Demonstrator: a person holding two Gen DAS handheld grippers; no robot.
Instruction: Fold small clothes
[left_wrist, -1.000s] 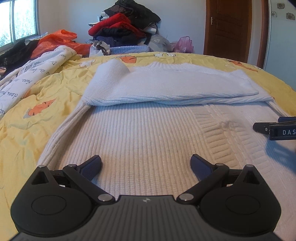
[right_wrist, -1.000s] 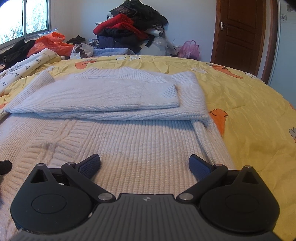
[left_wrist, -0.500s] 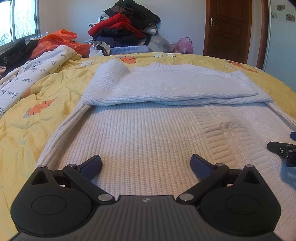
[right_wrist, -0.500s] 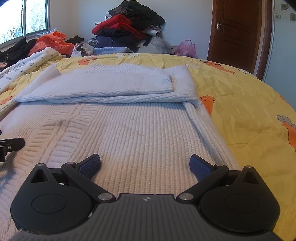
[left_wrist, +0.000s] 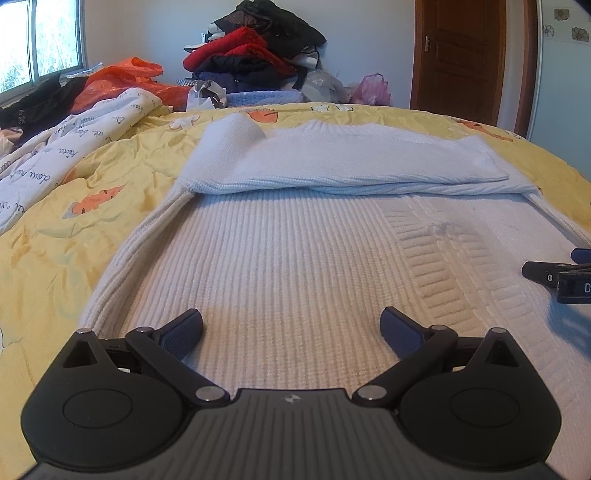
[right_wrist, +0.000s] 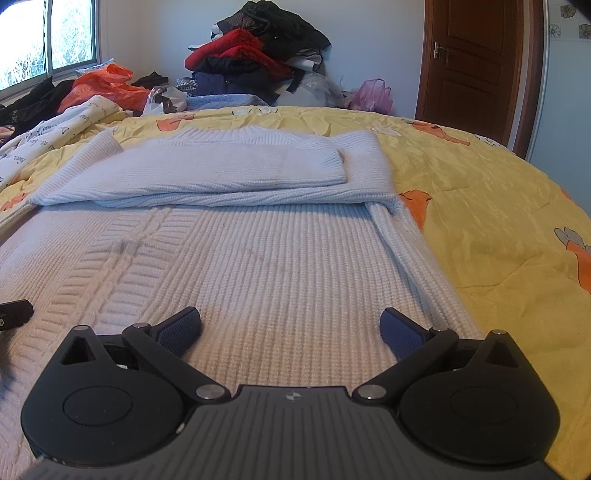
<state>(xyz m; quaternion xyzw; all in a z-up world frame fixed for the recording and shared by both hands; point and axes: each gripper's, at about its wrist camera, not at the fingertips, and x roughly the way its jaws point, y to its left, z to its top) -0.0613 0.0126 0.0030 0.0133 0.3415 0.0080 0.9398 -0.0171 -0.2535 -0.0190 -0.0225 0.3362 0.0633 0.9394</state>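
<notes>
Drawn back toward the near hem since a second ago, left gripper (left_wrist: 291, 328) and right gripper (right_wrist: 290, 326) both spread and empty — white sweater (left_wrist: 295, 258) flat on the yellow bedspread (right_wrist: 498, 206), sleeves (right_wrist: 207, 170) folded across, body fold remaining.

sweater (left_wrist: 295, 266): 1; grippers: 2; door (left_wrist: 458, 55): 1; window (left_wrist: 37, 40): 1

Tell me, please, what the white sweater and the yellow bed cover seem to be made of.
White sweater: looks like a thick knit, wool or acrylic yarn; matte, with raised ribs and a cable panel. Yellow bed cover: looks like a thin, smooth woven fabric, perhaps cotton or polyester; slight sheen, fine sharp creases, printed figures.
</notes>
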